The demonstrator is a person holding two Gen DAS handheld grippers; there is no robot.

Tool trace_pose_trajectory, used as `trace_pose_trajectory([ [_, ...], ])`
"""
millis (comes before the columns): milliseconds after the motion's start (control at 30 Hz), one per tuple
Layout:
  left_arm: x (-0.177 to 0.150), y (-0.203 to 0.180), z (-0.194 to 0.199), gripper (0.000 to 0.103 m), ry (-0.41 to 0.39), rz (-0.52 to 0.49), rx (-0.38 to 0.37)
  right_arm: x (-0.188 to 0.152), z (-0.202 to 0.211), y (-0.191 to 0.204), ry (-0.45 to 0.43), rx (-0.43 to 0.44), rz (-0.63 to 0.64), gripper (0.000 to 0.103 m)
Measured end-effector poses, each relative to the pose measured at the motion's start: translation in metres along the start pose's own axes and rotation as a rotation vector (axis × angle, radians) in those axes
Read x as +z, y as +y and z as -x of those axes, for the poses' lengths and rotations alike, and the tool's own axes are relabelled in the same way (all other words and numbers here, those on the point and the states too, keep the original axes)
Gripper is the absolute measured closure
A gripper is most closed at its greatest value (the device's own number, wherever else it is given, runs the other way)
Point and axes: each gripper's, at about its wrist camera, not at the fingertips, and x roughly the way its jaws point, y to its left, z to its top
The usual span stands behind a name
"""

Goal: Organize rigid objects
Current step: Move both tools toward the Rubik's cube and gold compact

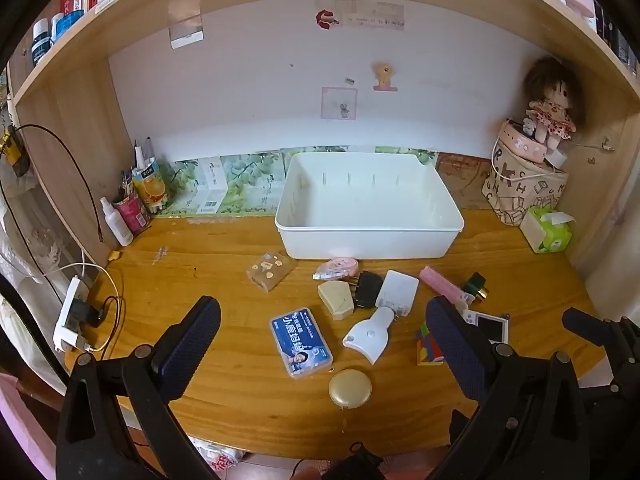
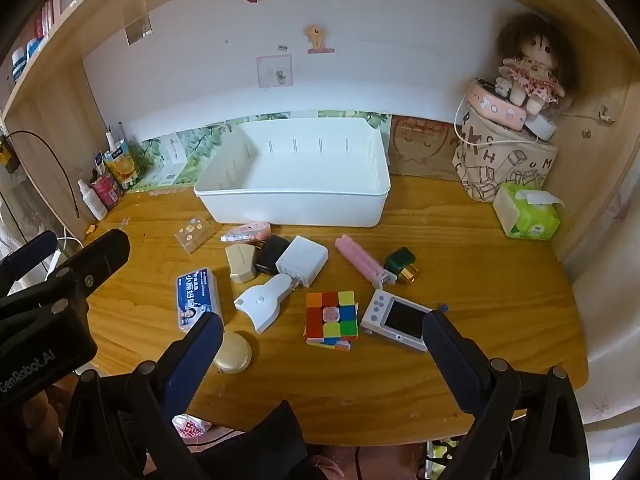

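Two grippers, both mine, hang tilted down over the wooden desk with nothing between their fingers: my left gripper is spread wide, and my right gripper is spread just as wide. The white bin sits empty beyond both sets of jaws, which I take as the place meant for the clutter in front of it. Between my right fingers lies the Rubik's cube, with the small white handheld console just beside it, close to my right-hand finger. Between my left fingers lie the blue-labelled clear case, the round gold compact nearer me, and the white scraper-shaped device. Farther ahead, near the bin's front wall, sit a beige plug, a black charger, a white power adapter, a pink correction tape and a pink comb. I judge that sorting has not begun.
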Motion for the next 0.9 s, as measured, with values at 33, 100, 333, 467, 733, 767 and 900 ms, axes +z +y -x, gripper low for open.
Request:
trace_pose_trajectory([
  [33, 0.000, 0.000, 0.000, 0.001, 0.004, -0.001, -0.005, 0.002, 0.001, 0.000, 0.004, 0.001, -0.002, 0.003],
  [100, -0.010, 0.002, 0.002, 0.001, -0.013, 0.009, -0.019, 0.006, 0.002, 0.000, 0.010, 0.002, -0.003, 0.003],
  [333, -0.014, 0.014, -0.002, 0.001, 0.073, 0.016, -0.065, -0.005, -0.003, 0.003, 0.043, -0.005, -0.014, 0.003],
  [467, -0.019, 0.028, -0.010, 0.001, 0.119, 0.051, -0.094, -0.015, -0.009, 0.010, 0.095, -0.014, -0.027, 0.003],
  [733, -0.031, 0.044, -0.026, 0.001, 0.210, 0.057, -0.150, -0.030, -0.011, 0.027, 0.155, -0.027, -0.050, 0.003],
  [767, -0.032, 0.045, -0.029, 0.001, 0.226, 0.056, -0.159, -0.031, -0.011, 0.028, 0.159, -0.034, -0.056, 0.003],
  [900, -0.036, 0.049, -0.043, 0.001, 0.287, 0.056, -0.189, -0.031, -0.008, 0.031, 0.182, -0.065, -0.095, 0.003],
])
